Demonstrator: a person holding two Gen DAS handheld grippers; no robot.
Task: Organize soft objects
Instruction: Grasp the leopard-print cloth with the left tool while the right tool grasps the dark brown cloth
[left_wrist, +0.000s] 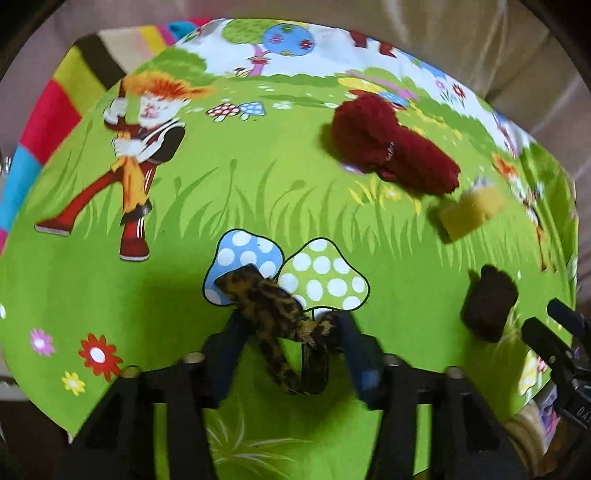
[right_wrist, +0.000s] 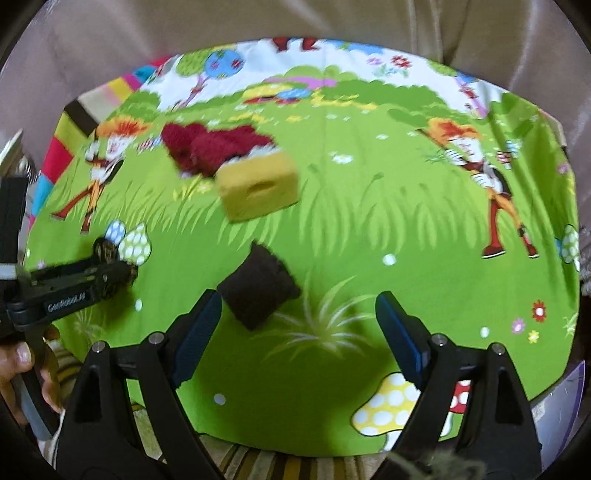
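Observation:
My left gripper (left_wrist: 286, 328) is shut on a leopard-print fabric band (left_wrist: 280, 325), held just above the green cartoon cloth (left_wrist: 258, 192). A dark red knitted piece (left_wrist: 391, 149) lies far right of centre, with a yellow sponge block (left_wrist: 469, 210) beside it and a dark brown knitted piece (left_wrist: 487, 302) nearer right. In the right wrist view my right gripper (right_wrist: 297, 314) is open and empty, with the brown piece (right_wrist: 258, 288) just ahead by its left finger. The sponge (right_wrist: 258, 184) and red piece (right_wrist: 210, 147) lie beyond. The left gripper (right_wrist: 110, 273) shows at the left.
The cloth covers a small table with a beige sofa (right_wrist: 295, 26) behind it. A striped multicoloured cloth (left_wrist: 55, 110) sticks out at the far left. A striped rug (right_wrist: 280, 465) lies below the table's near edge.

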